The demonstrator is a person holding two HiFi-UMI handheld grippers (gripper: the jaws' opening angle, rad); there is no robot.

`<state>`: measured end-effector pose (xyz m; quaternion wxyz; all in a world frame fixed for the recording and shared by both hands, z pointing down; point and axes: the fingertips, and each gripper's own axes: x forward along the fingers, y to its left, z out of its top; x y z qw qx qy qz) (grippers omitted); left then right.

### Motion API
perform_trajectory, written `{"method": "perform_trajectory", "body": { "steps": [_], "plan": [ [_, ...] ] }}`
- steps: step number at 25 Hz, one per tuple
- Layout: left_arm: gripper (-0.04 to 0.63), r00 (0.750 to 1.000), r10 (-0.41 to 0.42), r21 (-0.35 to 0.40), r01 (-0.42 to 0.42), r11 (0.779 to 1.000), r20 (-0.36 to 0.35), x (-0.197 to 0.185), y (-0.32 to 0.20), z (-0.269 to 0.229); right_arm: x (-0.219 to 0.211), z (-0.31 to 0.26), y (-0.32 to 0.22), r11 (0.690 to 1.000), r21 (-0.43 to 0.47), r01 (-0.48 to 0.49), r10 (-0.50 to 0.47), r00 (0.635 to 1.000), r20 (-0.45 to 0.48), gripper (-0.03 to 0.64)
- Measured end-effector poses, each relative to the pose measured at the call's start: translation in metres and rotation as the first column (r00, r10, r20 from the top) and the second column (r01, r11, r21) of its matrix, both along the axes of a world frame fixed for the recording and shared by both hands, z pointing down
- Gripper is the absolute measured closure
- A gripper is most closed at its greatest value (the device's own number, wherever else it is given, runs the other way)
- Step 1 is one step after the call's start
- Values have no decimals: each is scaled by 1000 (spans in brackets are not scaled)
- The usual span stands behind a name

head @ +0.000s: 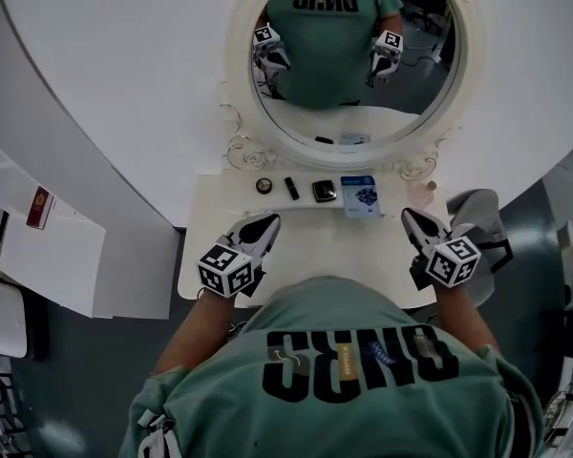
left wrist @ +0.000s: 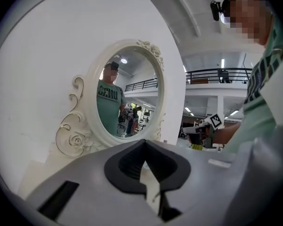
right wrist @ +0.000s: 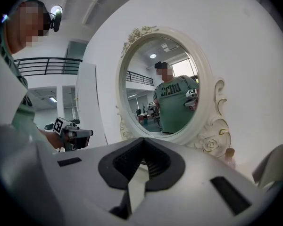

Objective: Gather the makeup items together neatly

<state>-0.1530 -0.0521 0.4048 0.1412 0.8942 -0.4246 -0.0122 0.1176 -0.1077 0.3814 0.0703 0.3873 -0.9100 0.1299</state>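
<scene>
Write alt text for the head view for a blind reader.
A person in green holds the left claw and right claw, both shut and empty, over a white dressing table. A round compact, black tube, square compact and blue box line its back edge, below an oval mirror.

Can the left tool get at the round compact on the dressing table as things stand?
Probably yes: the left tool hovers just short of the round compact, with only tabletop between them. Its jaws are shut, so they must open first.
</scene>
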Motion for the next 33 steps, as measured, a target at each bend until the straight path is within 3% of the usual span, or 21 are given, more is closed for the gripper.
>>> {"method": "perform_trajectory", "body": {
  "steps": [33],
  "plan": [
    [586, 999, 22, -8, -21, 1000, 29, 16, 11, 3, 1, 9, 9, 999, 3, 46, -46, 998, -40, 623]
  ]
}}
